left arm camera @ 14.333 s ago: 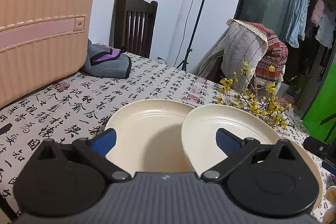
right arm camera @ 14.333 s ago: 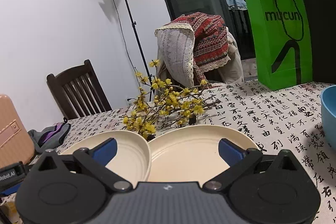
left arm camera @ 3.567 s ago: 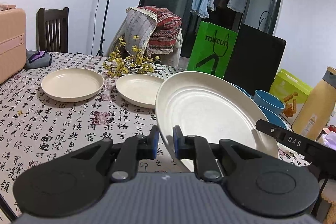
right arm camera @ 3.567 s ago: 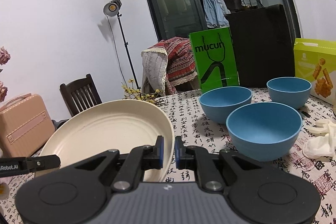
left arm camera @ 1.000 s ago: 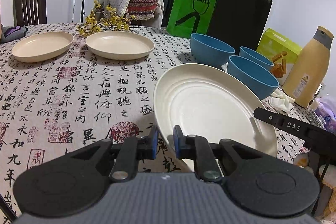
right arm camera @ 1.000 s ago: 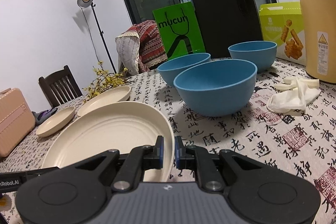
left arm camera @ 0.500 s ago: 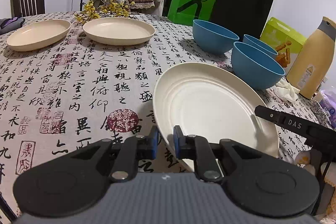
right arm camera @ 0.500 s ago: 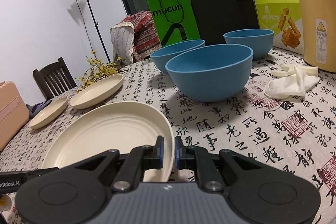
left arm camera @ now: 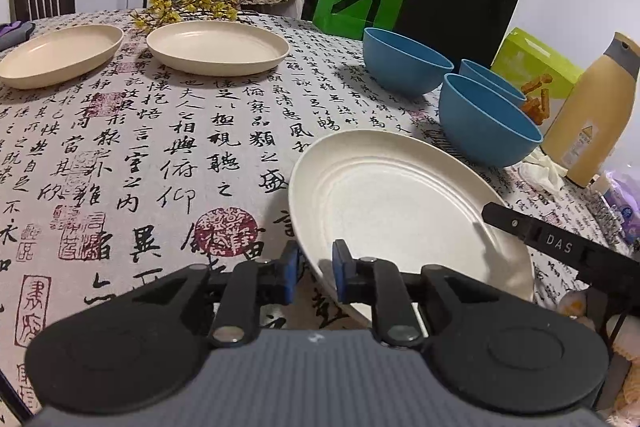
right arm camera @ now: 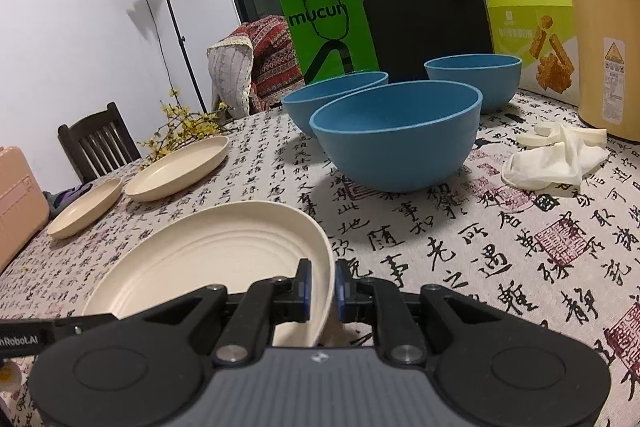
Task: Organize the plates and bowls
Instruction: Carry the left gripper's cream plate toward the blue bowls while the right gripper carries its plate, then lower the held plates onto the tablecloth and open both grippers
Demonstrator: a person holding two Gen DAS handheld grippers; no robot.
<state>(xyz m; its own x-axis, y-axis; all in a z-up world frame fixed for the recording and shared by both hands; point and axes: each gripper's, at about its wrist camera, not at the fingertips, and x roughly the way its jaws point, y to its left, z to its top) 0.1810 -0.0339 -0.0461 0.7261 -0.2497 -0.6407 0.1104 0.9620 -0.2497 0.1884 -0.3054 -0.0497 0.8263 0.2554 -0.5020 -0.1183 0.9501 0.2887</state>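
Left wrist view: left tool (left arm camera: pixel 314 273) and right tool (right arm camera: pixel 319 285) straddle opposite rim edges of the cream plate (left arm camera: pixel 394 205), jaws opening, gaps visible at the pads. Plate sits low on the bench (left arm camera: pixel 168 151), just beside the nearest blue bowl (right arm camera: pixel 396 133). Risk: uneven release tips the plate or knocks it against that bowl.

The left gripper (left arm camera: pixel 314 277) tilts downward, its jaws opening a narrow gap about the near rim of the large plate (left arm camera: pixel 400 203). The right gripper (right arm camera: pixel 319 289) points down less steeply, its jaws also opening; pad contact with the opposite rim seems already lost.
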